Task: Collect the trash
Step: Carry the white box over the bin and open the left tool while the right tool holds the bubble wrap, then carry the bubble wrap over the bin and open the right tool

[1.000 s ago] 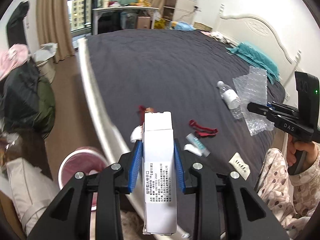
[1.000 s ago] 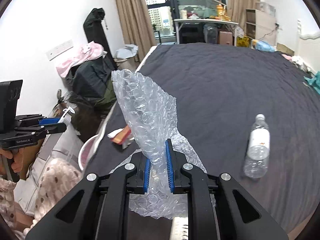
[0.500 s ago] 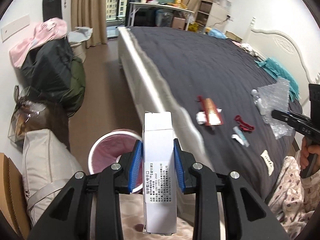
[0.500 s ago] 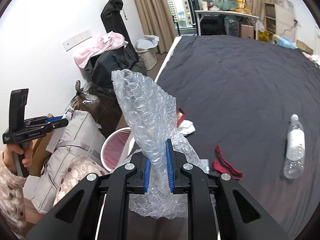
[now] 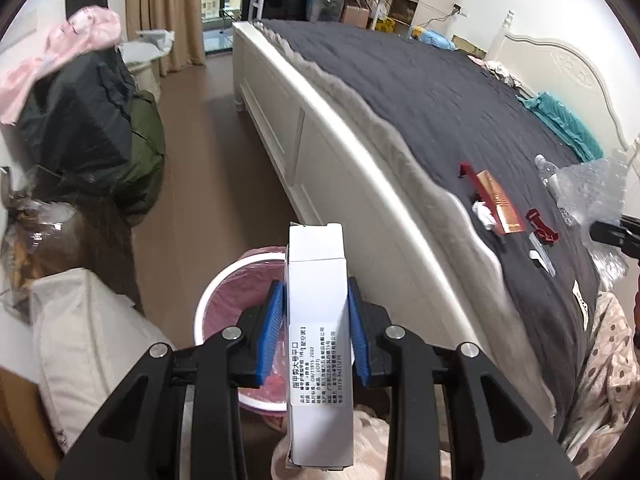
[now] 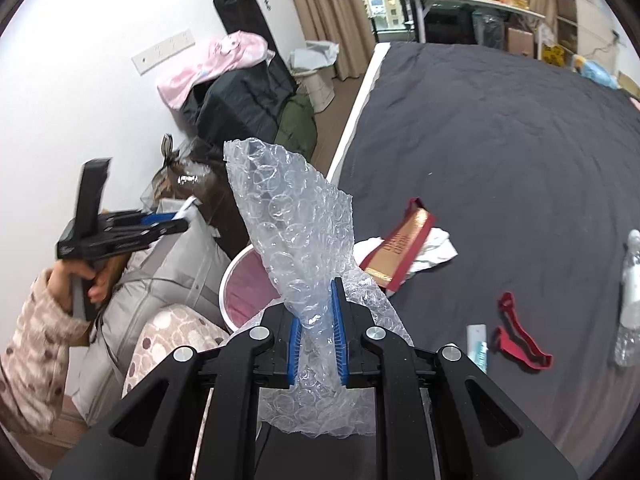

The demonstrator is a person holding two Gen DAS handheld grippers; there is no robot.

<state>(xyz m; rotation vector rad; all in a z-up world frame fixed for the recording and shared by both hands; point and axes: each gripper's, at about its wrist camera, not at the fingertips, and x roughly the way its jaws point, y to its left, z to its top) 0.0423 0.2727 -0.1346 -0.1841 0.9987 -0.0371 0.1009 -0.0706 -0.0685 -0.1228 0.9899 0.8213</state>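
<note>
Left claw [image 5: 316, 332], pinching the white box [image 5: 318, 344], has swung over the bin [image 5: 224, 292]; right claw [image 6: 316, 336] clamps bubble wrap [image 6: 296, 232]; release next.

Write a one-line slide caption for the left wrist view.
Left gripper clamps a tall white cardboard box above a round white bin with pink liner beside the dark-covered bed.

Two hand-held grippers, one white box [image 5: 316, 320], one bubble wrap sheet [image 6: 296, 240], one bin [image 5: 224, 304], one bottle [image 6: 630, 300].
</note>
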